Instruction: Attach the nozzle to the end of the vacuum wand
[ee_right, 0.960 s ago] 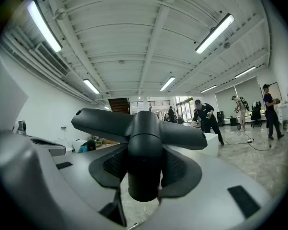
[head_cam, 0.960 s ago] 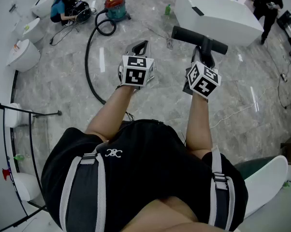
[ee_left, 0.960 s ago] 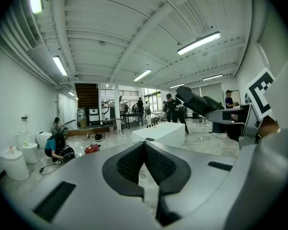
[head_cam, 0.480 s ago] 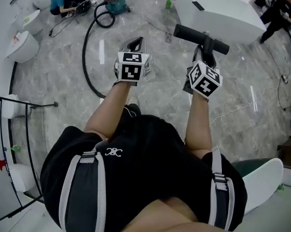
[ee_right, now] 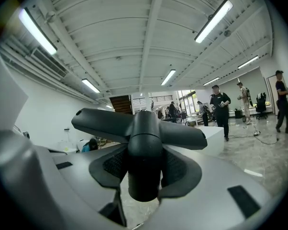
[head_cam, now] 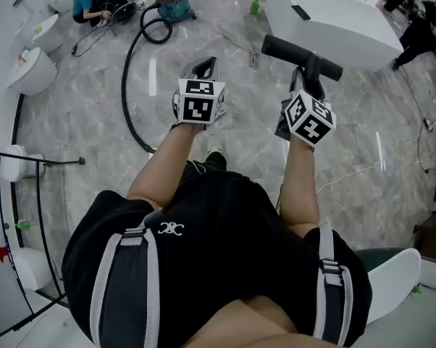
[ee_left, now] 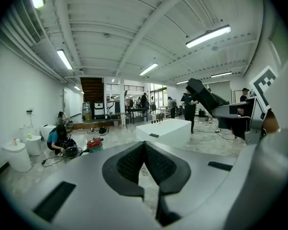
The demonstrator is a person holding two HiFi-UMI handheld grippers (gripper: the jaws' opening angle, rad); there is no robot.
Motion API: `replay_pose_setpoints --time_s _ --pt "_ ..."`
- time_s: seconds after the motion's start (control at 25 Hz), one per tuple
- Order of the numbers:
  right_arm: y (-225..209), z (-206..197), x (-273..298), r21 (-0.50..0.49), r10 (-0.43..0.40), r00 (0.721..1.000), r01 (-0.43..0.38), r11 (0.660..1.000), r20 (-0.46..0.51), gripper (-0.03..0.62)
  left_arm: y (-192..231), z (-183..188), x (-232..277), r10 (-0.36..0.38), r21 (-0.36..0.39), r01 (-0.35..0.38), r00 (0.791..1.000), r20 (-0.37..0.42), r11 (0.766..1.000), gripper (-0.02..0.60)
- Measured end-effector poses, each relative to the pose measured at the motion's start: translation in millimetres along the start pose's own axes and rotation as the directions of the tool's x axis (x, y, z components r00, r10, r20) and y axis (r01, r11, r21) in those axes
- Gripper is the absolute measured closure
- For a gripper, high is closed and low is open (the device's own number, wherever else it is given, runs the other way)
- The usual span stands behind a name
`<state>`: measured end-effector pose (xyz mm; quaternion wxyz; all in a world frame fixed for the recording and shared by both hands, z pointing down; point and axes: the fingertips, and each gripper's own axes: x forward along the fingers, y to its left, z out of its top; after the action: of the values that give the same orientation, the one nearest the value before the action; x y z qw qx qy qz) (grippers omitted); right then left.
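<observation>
Nozzle gripped above a marble floor (head_cam: 73, 107)

The right gripper (head_cam: 309, 87) clamps its jaws on the neck of the black T-shaped nozzle (head_cam: 300, 58), held up in front of the person. The left gripper (head_cam: 207, 67), alongside it, has its jaws pressed together with nothing between them. A red-and-teal vacuum (head_cam: 173, 0) and its black hose (head_cam: 123, 85) lie farther off on the floor.

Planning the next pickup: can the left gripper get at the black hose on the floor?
Probably not yet: the left gripper has shut, empty jaws held high above the hose; nothing lies between.
</observation>
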<state>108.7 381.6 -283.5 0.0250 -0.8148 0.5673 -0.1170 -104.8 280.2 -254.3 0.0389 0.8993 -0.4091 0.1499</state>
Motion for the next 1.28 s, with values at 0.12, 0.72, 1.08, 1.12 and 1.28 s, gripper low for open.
replay_pose_setpoints --time_s 0.12,0.72,1.08,1.12,1.28 --pt "12 3 37 -0.003 0.021 1.0 -0.021 1.0 0.004 0.399 23 2 31 0.013 -0.01 -0.013 1.0 0.004 1.0 0.571" --pt "81 12 265 -0.06 0.095 0.991 -0.102 0.993 -0.097 0.399 129 23 203 -0.01 -0.063 0.006 0.998 -0.06 0.998 0.571" --pt "89 -35 335 -0.014 0.152 0.969 -0.158 0.987 -0.194 0.399 163 -24 270 0.007 -0.107 -0.025 0.986 -0.169 0.994 0.571" --pt "89 -45 344 -0.002 0.157 0.965 -0.161 0.987 -0.212 0.399 167 -31 277 0.003 -0.118 -0.024 0.985 -0.174 0.993 0.571" --pt "83 -98 374 0.042 0.182 0.936 -0.178 0.983 -0.301 0.399 173 -82 302 -0.002 -0.156 -0.035 0.972 -0.236 0.987 0.571"
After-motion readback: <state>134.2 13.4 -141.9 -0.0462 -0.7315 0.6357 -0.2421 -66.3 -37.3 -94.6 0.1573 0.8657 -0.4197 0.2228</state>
